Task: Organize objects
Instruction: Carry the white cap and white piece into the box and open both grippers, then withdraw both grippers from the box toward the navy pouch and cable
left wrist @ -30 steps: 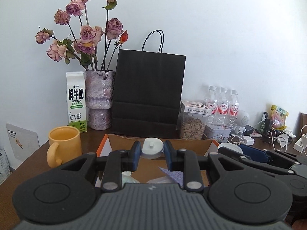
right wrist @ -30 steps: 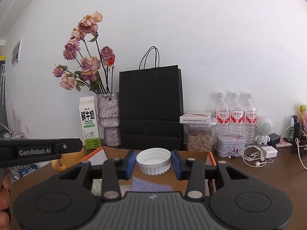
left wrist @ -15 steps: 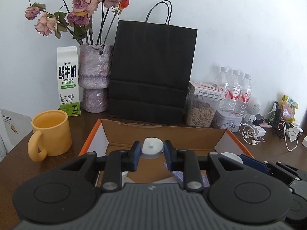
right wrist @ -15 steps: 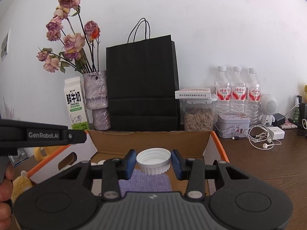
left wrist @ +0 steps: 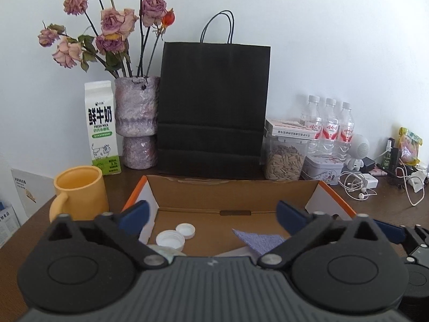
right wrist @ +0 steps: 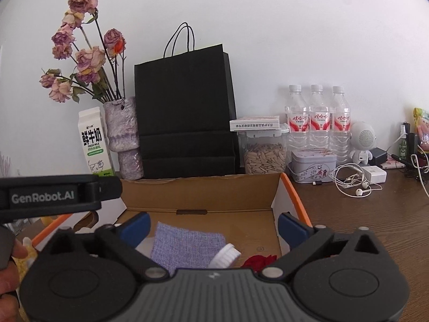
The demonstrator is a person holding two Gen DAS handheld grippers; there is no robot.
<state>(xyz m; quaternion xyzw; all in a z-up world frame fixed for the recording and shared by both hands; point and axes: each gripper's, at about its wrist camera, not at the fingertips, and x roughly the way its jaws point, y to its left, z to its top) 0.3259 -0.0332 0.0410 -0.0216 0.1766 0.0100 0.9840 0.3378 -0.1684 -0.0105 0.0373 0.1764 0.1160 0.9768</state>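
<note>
Small white cap and larger ribbed cap lie touching on cardboard box floor, left side. Big white lid rests tilted on lilac cloth, just beside red item.

Left tool released, jaws just opened wide, nothing between. Right tool likewise released, empty.

Step judged: drop done, withdraw. Lift straight up before pulling back; keep fingers off box walls.

Yellow mug near box's left wall, black bag behind; surface right of box roomier, though earphone cable lies there.
</note>
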